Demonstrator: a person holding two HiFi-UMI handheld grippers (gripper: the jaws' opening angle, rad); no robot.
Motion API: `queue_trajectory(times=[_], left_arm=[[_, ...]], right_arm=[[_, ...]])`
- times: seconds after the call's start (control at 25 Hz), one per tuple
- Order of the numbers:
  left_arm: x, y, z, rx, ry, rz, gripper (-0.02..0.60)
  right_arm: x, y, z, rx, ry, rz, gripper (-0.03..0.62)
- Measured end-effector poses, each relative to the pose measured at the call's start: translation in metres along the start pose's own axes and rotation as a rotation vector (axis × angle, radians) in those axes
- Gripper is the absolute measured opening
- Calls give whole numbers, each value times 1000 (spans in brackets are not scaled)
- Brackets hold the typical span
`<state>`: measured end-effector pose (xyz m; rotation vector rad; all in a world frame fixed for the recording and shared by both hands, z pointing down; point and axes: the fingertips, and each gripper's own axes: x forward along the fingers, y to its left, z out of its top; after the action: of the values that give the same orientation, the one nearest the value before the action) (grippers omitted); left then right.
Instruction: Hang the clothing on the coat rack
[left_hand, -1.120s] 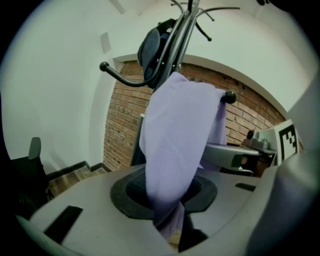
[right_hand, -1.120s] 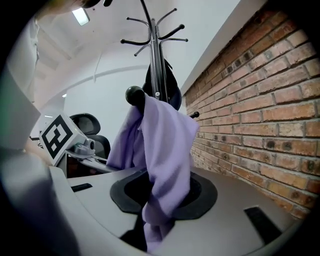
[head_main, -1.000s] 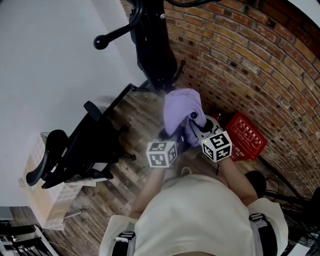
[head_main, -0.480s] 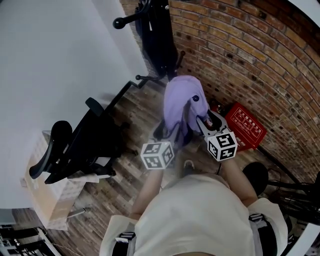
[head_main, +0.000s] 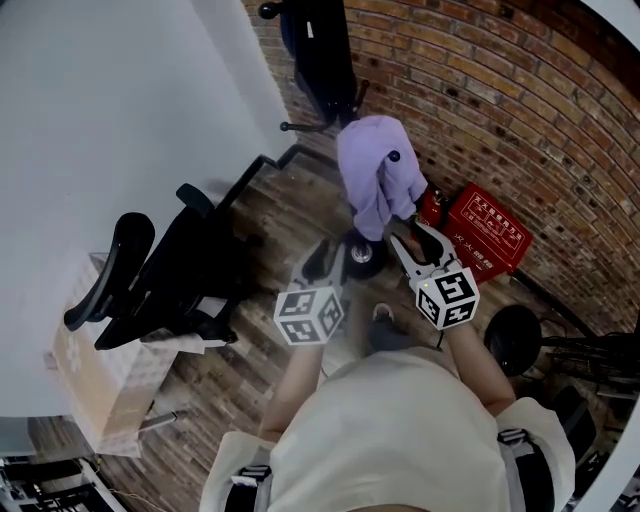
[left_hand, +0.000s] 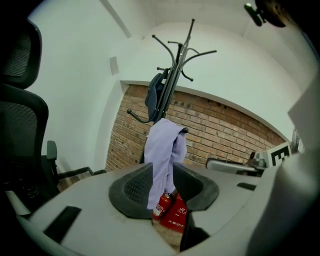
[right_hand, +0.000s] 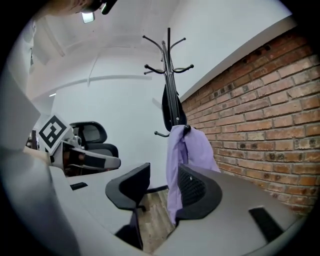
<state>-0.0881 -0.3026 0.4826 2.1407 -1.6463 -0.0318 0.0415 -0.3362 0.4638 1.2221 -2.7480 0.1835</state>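
Left tongs (left_hand: 163, 184): ribbed dark pads closing on empty air; the clothing shows through the gap, beyond the tips.
Right tongs (right_hand: 159, 189): moulded dark pads wide apart and closing, nothing between them.
Clothing (head_main: 375, 170): soft lilac fabric in loose folds, draped over a lower hook just ahead of both tongs, touching neither.
Coat rack (left_hand: 172, 80): slim black metal pole with curved hooks, rising beyond the tongs.
Red box (head_main: 488, 250): ahead of the right tongs, against the rough brick wall (head_main: 500, 100).
Office chair (head_main: 160, 290): black, left of the left tongs, on the wood-plank floor (head_main: 260, 350).
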Motion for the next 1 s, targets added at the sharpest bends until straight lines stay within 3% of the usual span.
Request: queue_trajectory(times=[0.2, 0.44, 1.0], left_arm=[[-40, -6, -10, 9, -6, 10, 68], [-86, -10, -18, -1, -38, 23, 37], [-144, -32, -21, -6, -94, -9, 14]], right_arm=[[-32, 30, 4, -3, -22, 1, 89], [-70, 58, 5, -17, -40, -8, 37], [-123, 103, 7, -38, -84, 32, 11]])
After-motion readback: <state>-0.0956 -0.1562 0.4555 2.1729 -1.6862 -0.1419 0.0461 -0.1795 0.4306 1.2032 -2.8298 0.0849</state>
